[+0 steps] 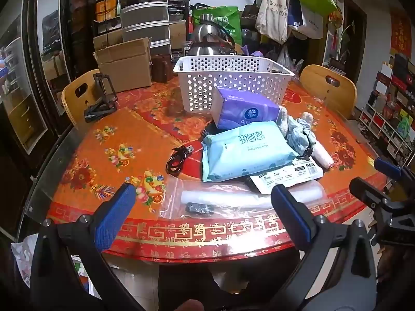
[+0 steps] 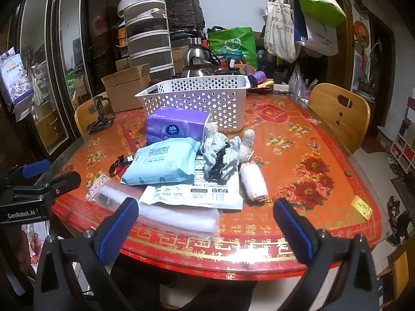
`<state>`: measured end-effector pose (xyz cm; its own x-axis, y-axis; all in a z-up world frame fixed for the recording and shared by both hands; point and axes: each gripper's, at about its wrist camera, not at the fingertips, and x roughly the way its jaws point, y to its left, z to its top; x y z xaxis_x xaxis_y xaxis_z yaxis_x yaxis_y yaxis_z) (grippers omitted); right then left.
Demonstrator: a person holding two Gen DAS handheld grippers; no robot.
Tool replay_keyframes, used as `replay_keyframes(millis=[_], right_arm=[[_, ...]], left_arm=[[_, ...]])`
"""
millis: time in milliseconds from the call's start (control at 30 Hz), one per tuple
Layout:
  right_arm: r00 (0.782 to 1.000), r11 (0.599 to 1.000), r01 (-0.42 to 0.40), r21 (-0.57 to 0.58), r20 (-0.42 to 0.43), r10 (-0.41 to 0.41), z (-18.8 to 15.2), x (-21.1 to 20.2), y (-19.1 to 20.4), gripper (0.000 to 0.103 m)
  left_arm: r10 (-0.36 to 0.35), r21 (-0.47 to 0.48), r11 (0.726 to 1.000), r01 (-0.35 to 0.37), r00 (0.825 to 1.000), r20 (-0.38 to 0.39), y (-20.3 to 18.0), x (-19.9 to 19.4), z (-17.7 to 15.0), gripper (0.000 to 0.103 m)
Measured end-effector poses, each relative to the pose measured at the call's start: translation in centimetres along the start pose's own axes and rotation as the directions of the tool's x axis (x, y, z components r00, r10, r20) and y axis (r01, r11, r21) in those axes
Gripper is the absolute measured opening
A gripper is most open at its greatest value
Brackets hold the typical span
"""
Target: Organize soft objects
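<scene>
white basket [image 2: 197, 96] contents unclear; left gripper [image 1: 205, 194], right gripper [image 2: 205, 211] jaws apart, empty.

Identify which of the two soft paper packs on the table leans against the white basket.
The purple tissue pack: it rests against the white basket, while the light blue wipes pack lies flat, nearer the grippers.
</scene>
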<state>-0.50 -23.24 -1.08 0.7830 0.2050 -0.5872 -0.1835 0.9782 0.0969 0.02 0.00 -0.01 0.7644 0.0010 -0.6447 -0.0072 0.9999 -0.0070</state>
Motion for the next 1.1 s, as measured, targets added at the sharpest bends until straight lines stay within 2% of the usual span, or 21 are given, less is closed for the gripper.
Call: replay_keyframes(millis=[1100], right_arm=[[1.000,1.000,0.000,-0.003,-0.001,0.000,-0.03,0.08,0.11,0.103]], left_arm=[[0.006,0.007,1.000,-0.006,1.000,-0.004,0.19,0.31,-0.28,0.103]])
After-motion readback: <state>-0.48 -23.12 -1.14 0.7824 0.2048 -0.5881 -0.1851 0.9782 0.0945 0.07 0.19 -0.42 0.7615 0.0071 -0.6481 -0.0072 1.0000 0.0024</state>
